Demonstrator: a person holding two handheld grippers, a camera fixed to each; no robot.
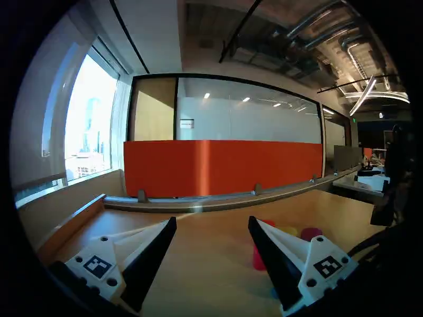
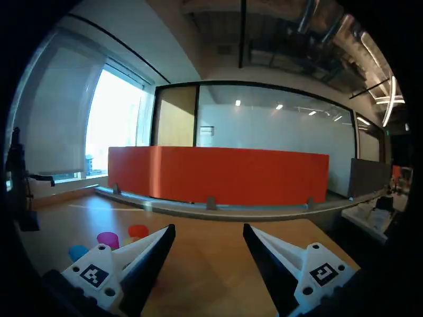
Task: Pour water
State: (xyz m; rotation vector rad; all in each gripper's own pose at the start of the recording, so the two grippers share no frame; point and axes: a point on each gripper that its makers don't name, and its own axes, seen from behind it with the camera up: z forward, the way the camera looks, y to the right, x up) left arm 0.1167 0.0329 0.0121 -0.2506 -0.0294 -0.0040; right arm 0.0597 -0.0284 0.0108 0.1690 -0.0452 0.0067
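Left gripper view: cups just past one fingertip of the wide-open left hand-held gripper

We are looking across a wooden desk at an orange divider panel standing along its far edge, a bright window glowing beyond its left edge and bare pipes running overhead.

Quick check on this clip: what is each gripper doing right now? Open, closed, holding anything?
Left gripper, white with black fingers: open, holding nothing.
Right gripper, same build: open, holding nothing.
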